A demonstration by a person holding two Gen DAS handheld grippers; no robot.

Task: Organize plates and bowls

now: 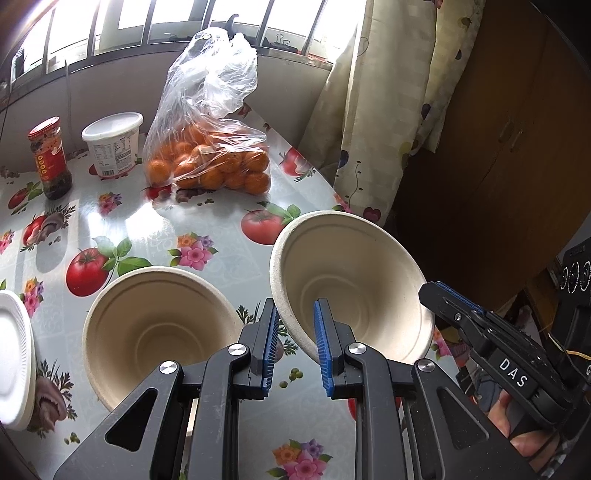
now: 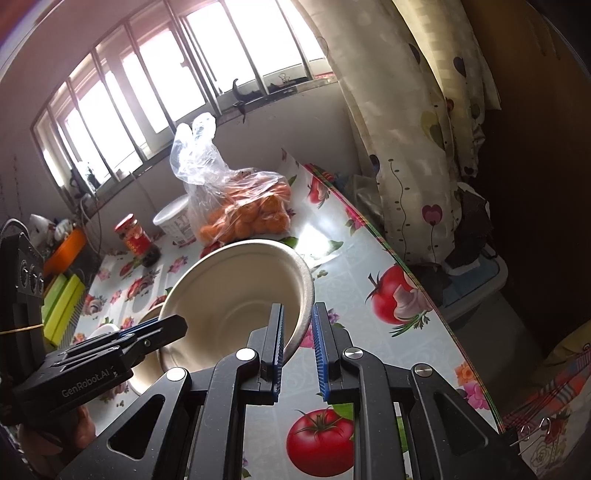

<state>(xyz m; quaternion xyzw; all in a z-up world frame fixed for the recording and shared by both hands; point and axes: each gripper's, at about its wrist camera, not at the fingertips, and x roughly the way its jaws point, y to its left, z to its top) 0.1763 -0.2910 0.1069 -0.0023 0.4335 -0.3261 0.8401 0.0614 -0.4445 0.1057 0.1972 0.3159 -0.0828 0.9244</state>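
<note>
Your left gripper (image 1: pixel 295 343) is clamped on the near rim of a tan paper bowl (image 1: pixel 354 280). The rim sits between the two blue pads, and the bowl tips up so you can see inside it. Your right gripper (image 2: pixel 298 339) pinches the other side of the same bowl, with its rim squeezed between the blue pads there too. So both of your tools grip one bowl, one on each side, and it hangs above the table (image 1: pixel 207 229).

A second tan bowl (image 1: pixel 155 325) sits upright on the table, just to the left of the lifted one in the left wrist view. At the far left edge of that view lies a white plate (image 1: pixel 13 354), near the second bowl.

The table has a shiny cloth with red tomatoes and flowers printed on it. Farther back stand a clear bag of oranges (image 1: pixel 207 162), a white tub (image 1: pixel 114 144) and a jar with a red label (image 1: pixel 50 158). They stand in a row near the wall under the window (image 1: pixel 166 22). A curtain (image 1: pixel 376 110) hangs at the right.
</note>
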